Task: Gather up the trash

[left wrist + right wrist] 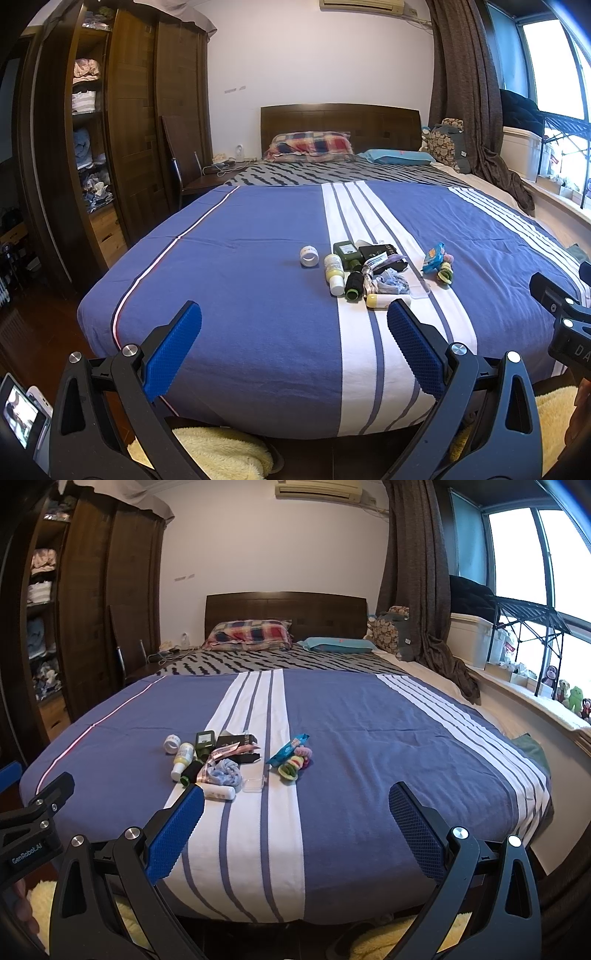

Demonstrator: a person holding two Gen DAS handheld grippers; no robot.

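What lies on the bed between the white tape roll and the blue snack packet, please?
A cluster: yellow-capped bottle, dark green bottle, black box, ribbon, blue cloth; clearest in the right wrist view, between tape roll and packet.

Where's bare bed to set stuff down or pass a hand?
Free: blue cover left of the tape roll, out to the pink stripe; blue right of the snack pack, up to the white edge stripes; near foot edge too. Crowded: the bottle pile on the centre white band.
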